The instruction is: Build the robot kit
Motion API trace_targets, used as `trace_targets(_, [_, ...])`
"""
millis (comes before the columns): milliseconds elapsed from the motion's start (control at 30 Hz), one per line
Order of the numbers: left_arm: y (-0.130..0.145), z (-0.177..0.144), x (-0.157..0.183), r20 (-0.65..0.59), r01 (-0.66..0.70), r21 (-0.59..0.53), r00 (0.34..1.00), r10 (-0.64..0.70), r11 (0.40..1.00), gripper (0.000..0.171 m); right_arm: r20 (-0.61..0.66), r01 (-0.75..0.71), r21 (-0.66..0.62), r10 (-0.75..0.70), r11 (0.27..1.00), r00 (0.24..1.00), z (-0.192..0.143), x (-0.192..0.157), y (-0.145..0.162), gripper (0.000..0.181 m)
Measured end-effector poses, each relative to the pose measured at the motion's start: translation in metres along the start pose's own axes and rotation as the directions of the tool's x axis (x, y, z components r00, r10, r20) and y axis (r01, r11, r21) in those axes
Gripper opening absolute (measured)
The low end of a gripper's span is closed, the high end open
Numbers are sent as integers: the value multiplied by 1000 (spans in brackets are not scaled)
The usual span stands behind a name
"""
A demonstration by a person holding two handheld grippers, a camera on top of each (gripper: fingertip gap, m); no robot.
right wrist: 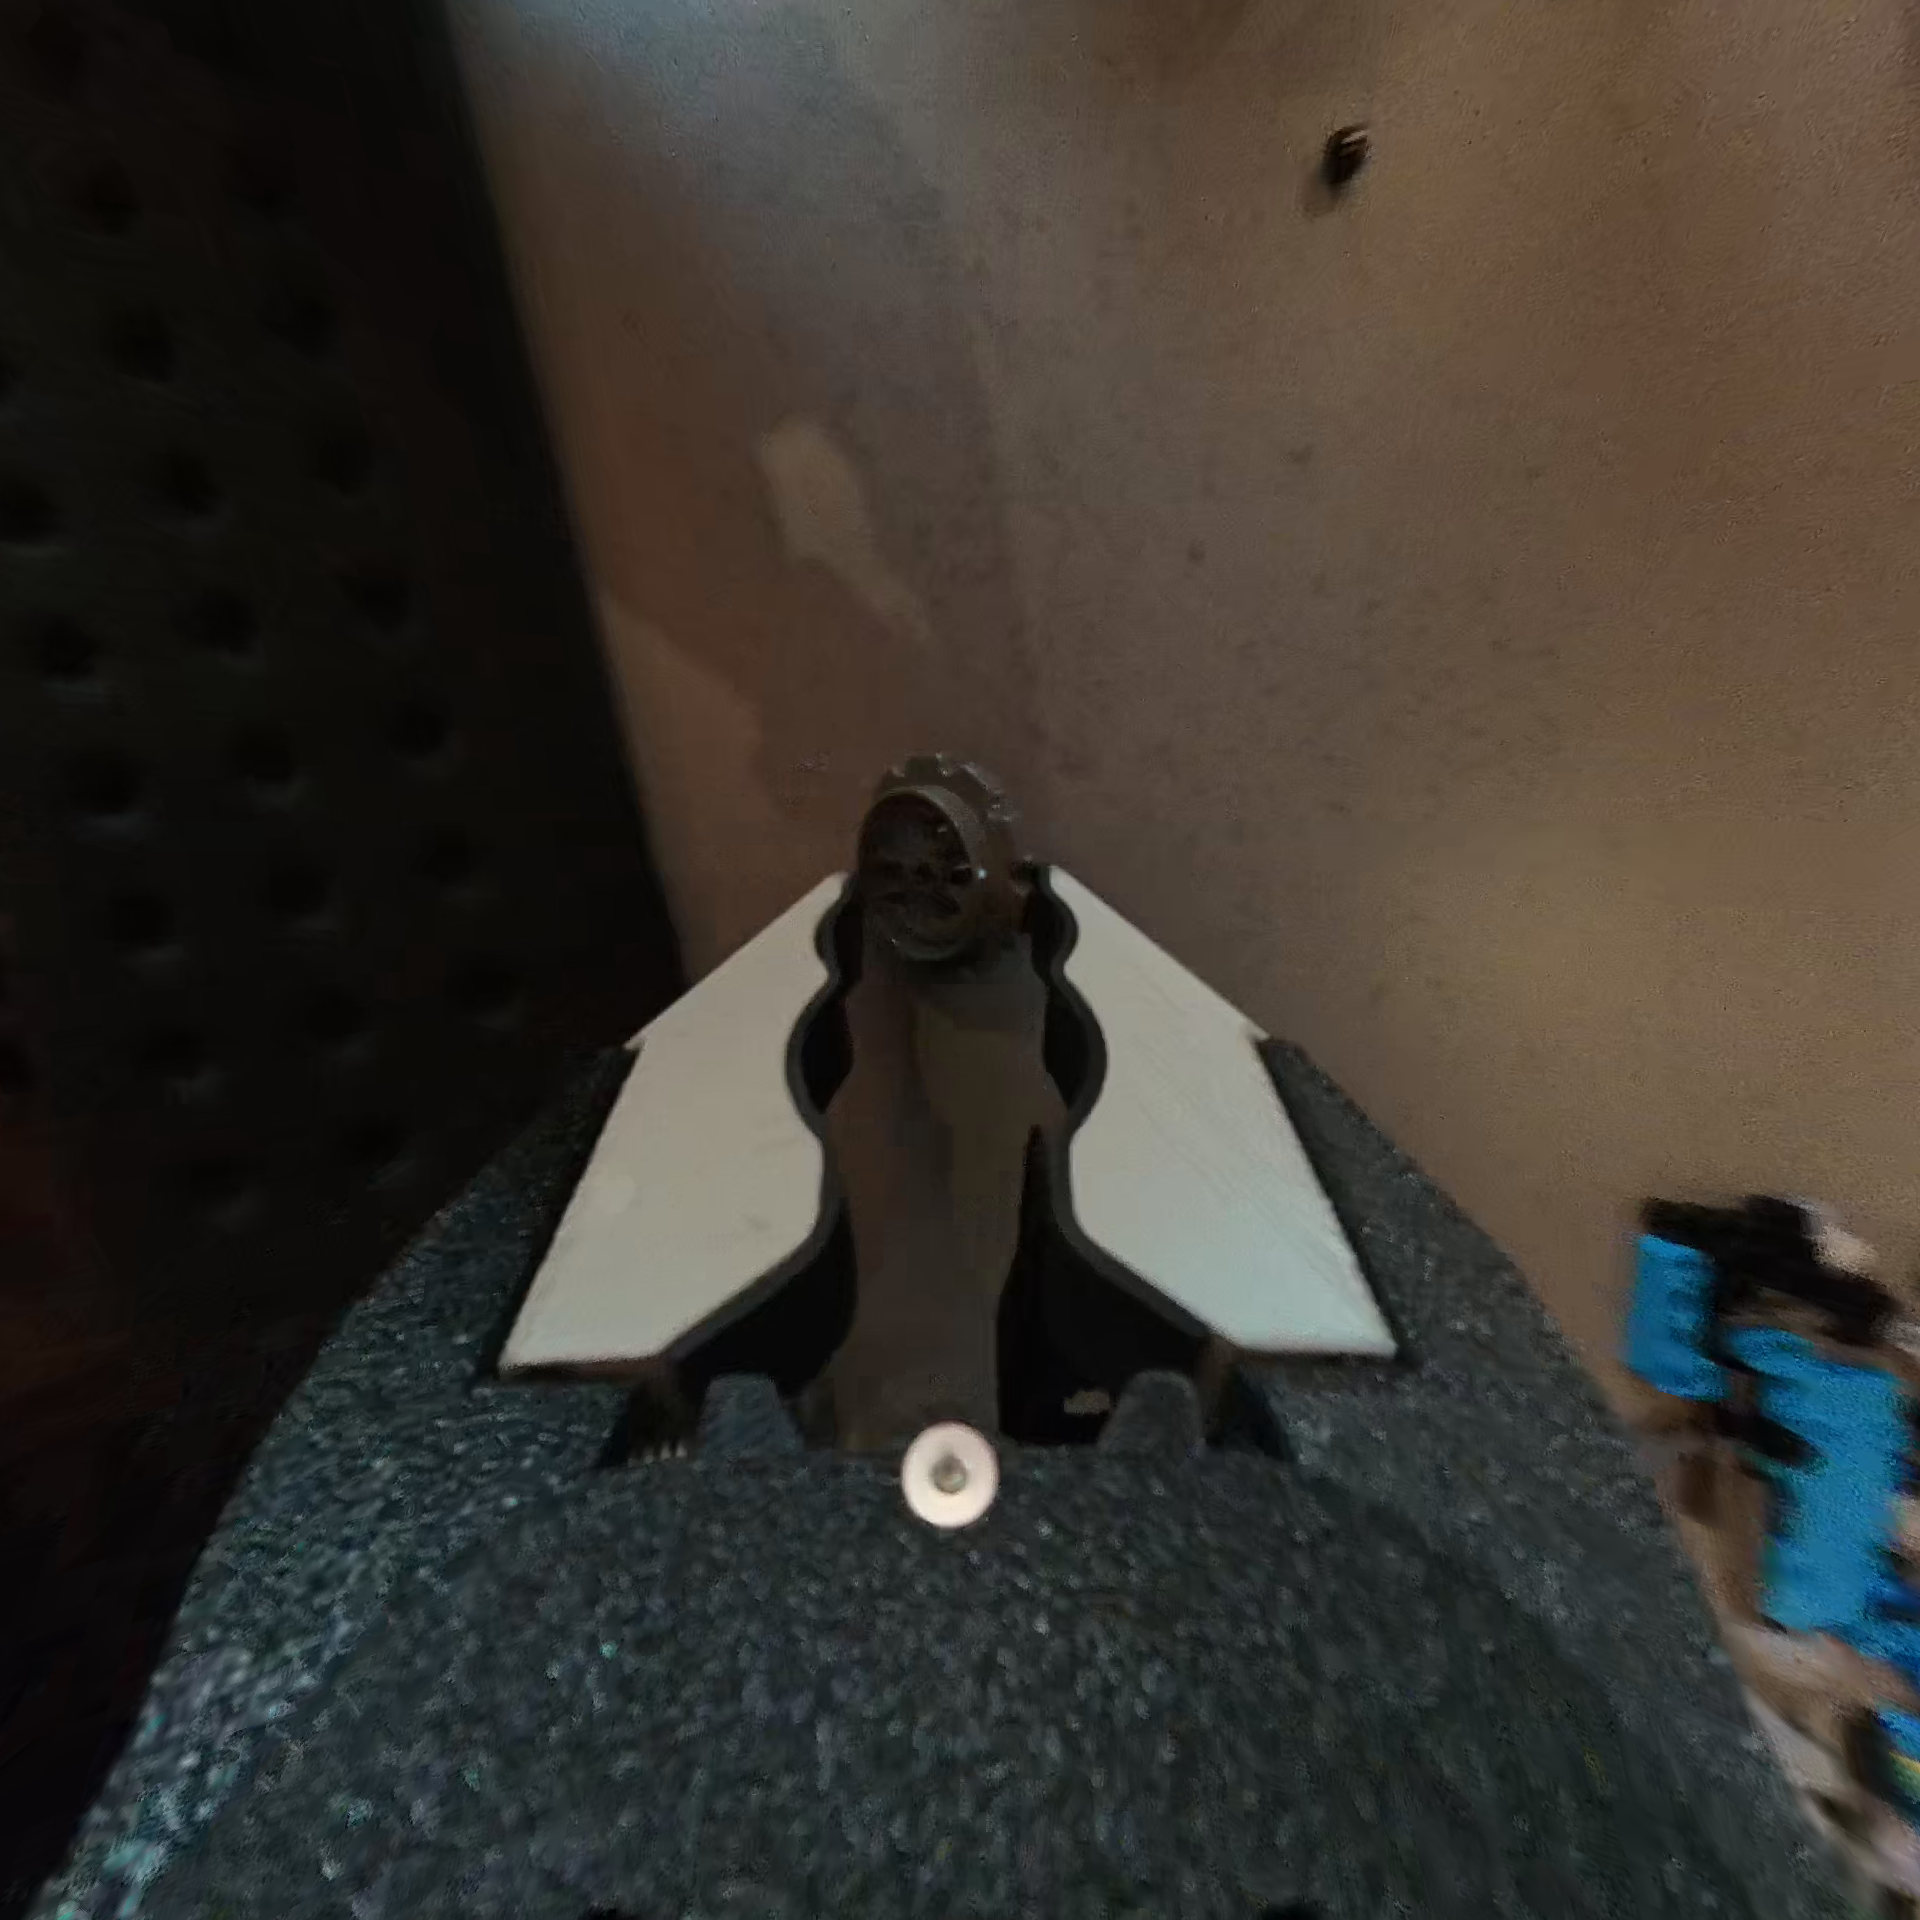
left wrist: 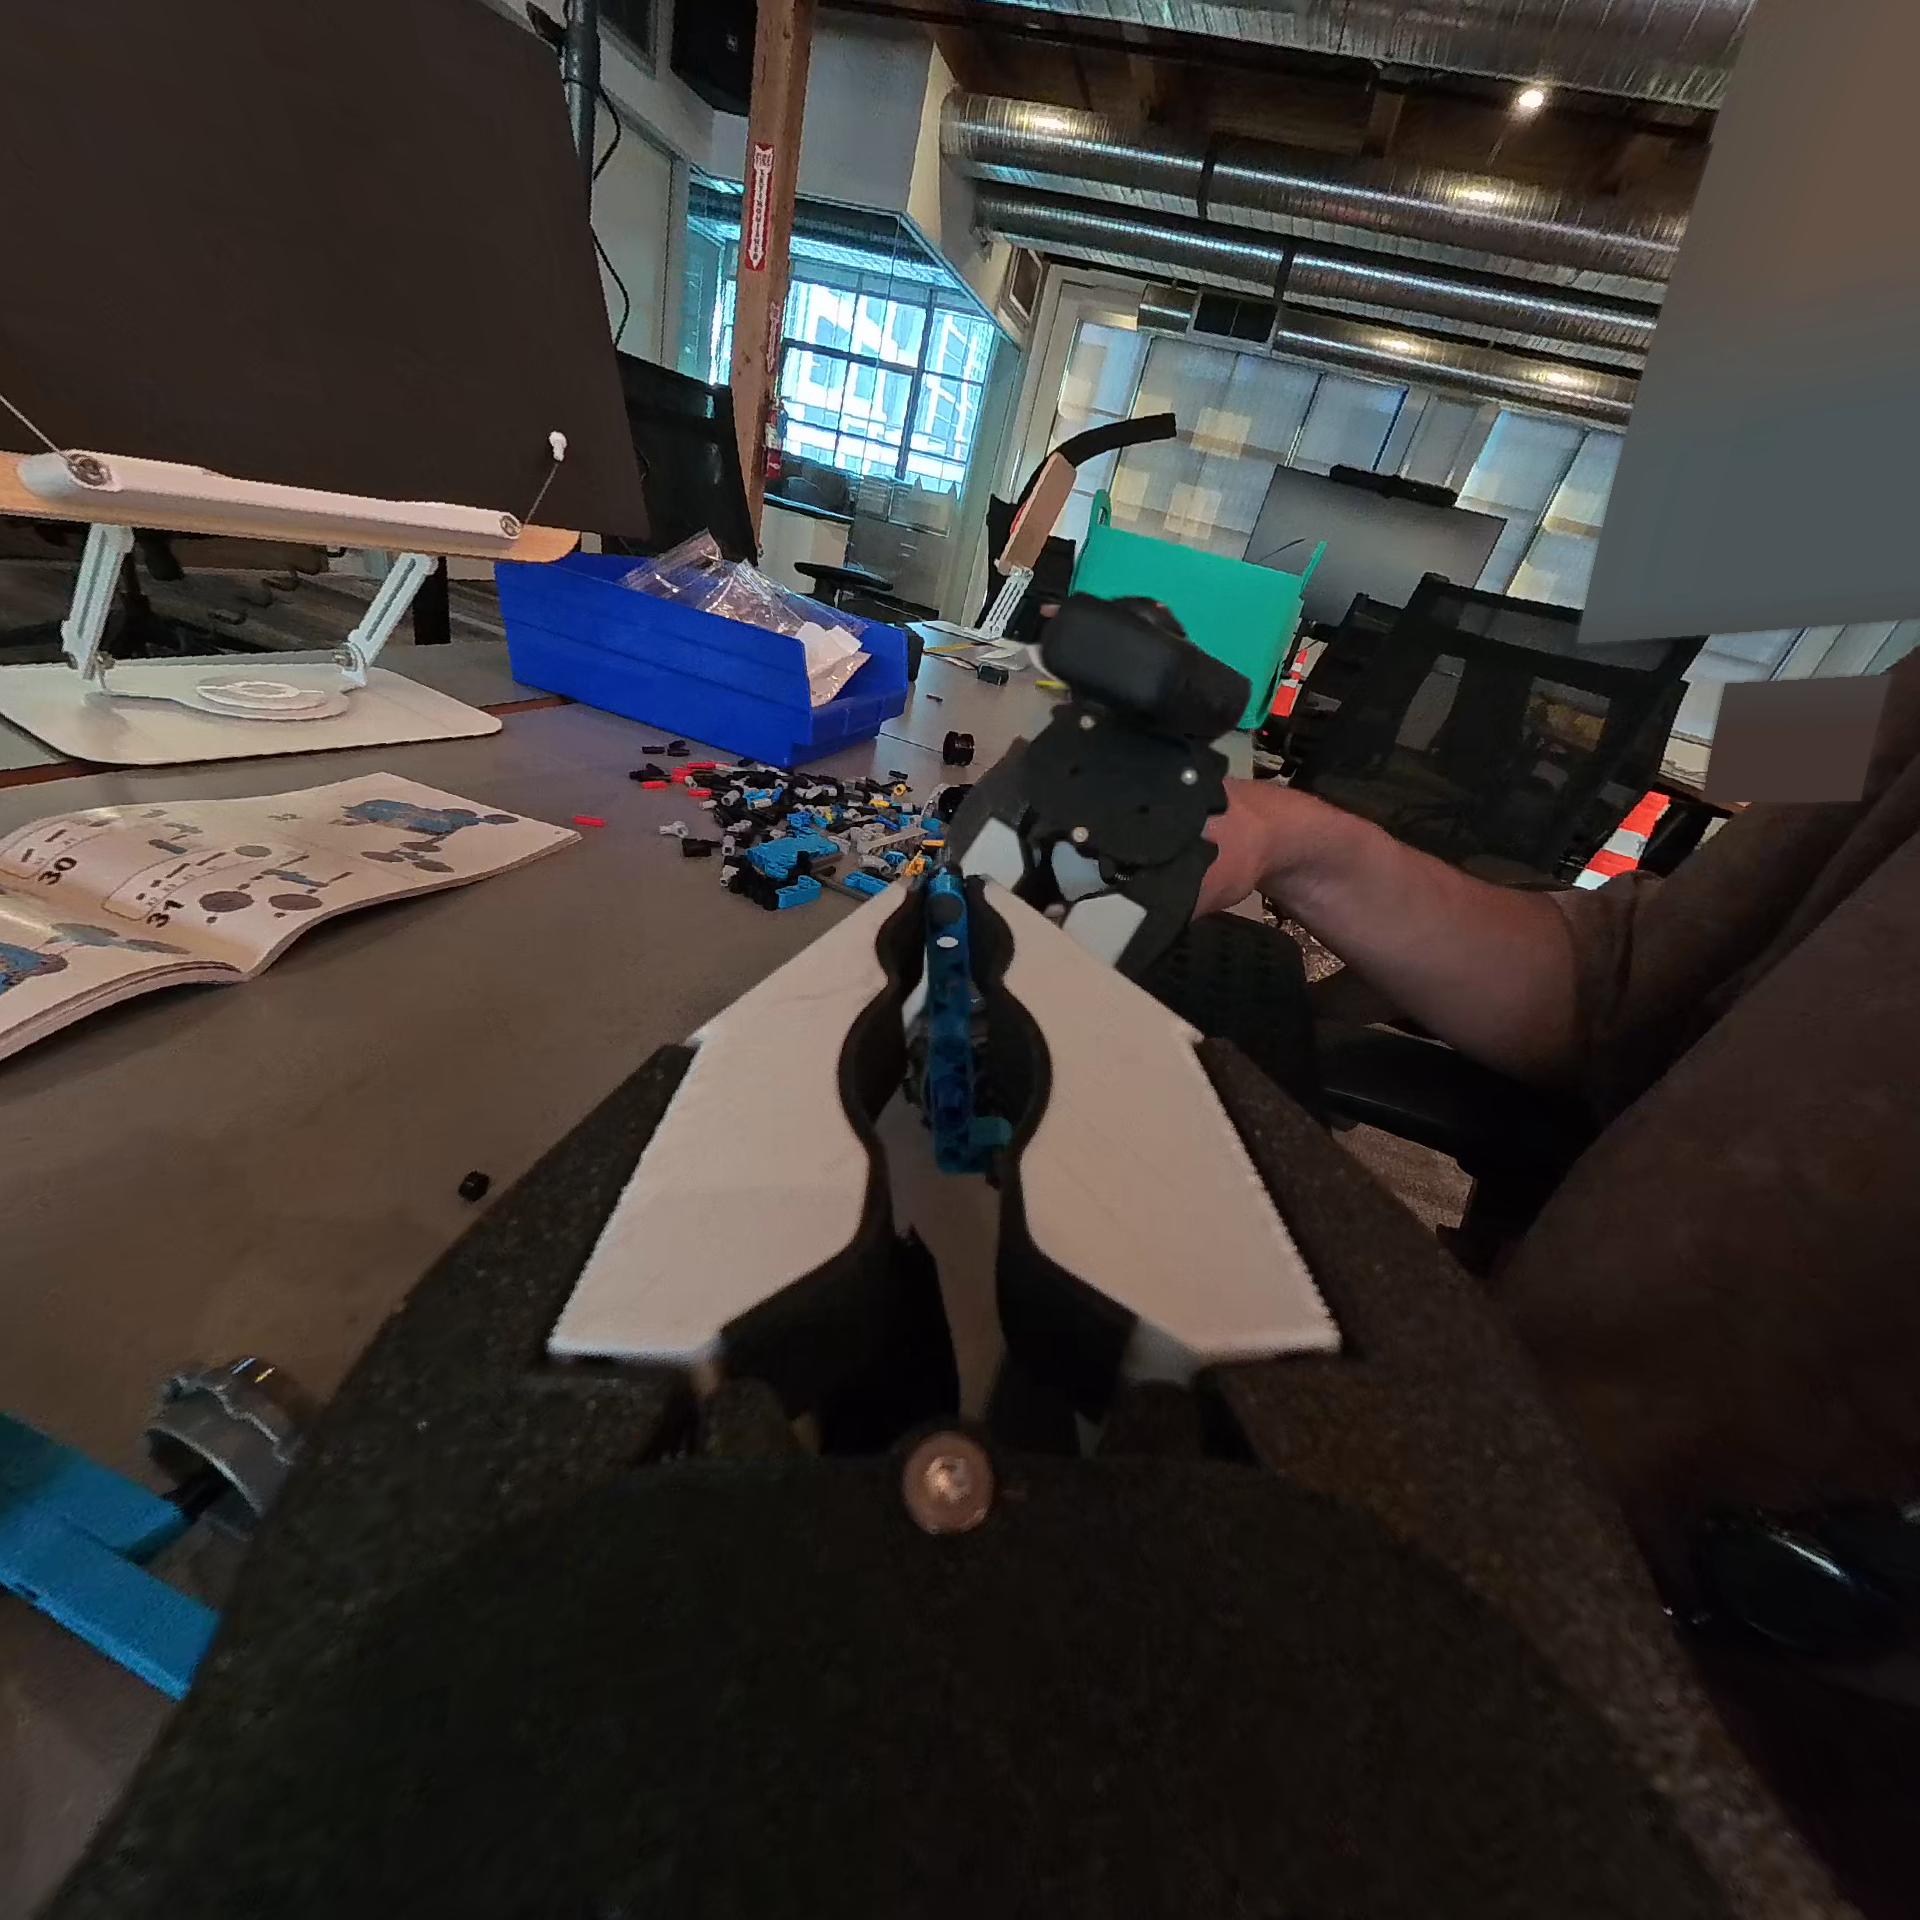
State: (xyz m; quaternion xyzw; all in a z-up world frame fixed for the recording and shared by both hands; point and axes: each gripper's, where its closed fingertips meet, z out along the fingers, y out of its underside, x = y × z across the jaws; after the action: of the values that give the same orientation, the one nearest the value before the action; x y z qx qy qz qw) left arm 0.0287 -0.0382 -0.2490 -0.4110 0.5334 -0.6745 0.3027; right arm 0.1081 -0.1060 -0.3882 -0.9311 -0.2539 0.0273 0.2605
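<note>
I read the left tool [left wrist: 940, 914] as clamped on a blue brick assembly [left wrist: 954, 1049]: the piece stands upright in the narrow gap between the two white fingers [left wrist: 769, 1122], above the grey tabletop [left wrist: 364, 1091], probably held there to keep it steady and reachable from the side. The right tool [right wrist: 940, 883] is closed on a small dark gear [right wrist: 935, 868], pinched right at the fingertips; in the left wrist view that tool sits at about 1 o'clock from the blue assembly, tips pointing toward its top end and close to it, contact not resolvable. Loose brick pieces [left wrist: 800, 821] lie scattered at 11 o'clock beyond the assembly, near a blue bin [left wrist: 686, 655] with clear bags. An open instruction booklet [left wrist: 239, 873] lies at 10 o'clock, flat and facing up, presumably for reference. Right wrist view is blurred at its lower right edge; blue parts there are indistinct.
</note>
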Motion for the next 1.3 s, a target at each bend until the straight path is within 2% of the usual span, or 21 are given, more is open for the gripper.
trace_targets(100, [0,0,0,-2,5,-1,1000,-5,1000,6,-260,116,-19,-117,993,958,-5,29,-2,32])
trace_targets(133, [0,0,0,-3,7,0,1000,-7,1000,6,-270,138,-32,-141,990,952,-4,28,0,33])
trace_targets(200, [0,0,-1,-4,11,0,1000,-11,1000,6,-220,87,2,-85,996,972,-2,24,0,32])
trace_targets(267, [0,0,-1,-5,14,-1,1000,-14,1000,6,-76,-33,77,39,996,996,-2,15,-5,32])
trace_targets(333, [0,0,-1,-5,16,0,1000,-16,1000,6,106,-163,114,151,980,983,-5,3,-8,33])
trace_targets(400, [0,0,-1,-5,17,2,1000,-17,1000,6,209,-228,94,205,969,956,-7,-3,-5,33])
trace_targets(600, [0,0,-2,-2,16,1,1000,-16,1000,6,69,-136,35,133,990,989,-10,7,3,44])
trace_targets(700, [0,0,-2,-1,16,1,1000,-16,1000,7,4,-123,17,123,992,992,-14,5,-2,57])
trace_targets(800, [1,1,-2,-2,18,-2,1000,-18,1000,6,-26,-137,-80,136,987,990,-8,0,5,68])
trace_targets(933, [1,0,-1,-3,11,-2,1000,-11,1000,6,5,-175,-128,177,976,984,3,-5,3,54])
trace_targets(1000, [2,0,1,-20,11,-7,1000,-11,1000,6,4,-147,-142,149,979,989,2,-4,4,41])
trace_targets(1033, [2,0,3,-30,13,-9,999,-14,1000,6,-4,-130,-144,130,981,991,1,-3,4,41])
trace_targets(1100, [1,0,2,-34,23,-5,999,-23,1000,6,-32,-97,-54,95,994,995,-4,7,-10,40])
trace_targets(1167, [0,-1,0,-30,37,1,999,-37,999,6,61,-129,228,118,965,991,-23,8,-55,41])
trace_targets(1233, [-2,-1,-3,-25,57,15,998,-56,998,6,250,-230,529,110,817,962,-57,4,-102,41])
trace_targets(1267, [-3,-2,-5,-20,71,20,997,-70,997,6,363,-326,627,105,707,926,-73,4,-120,40])
trace_targets(1300, [-4,-2,-7,-16,85,29,996,-84,996,6,501,-456,649,110,609,858,-82,5,-132,41])
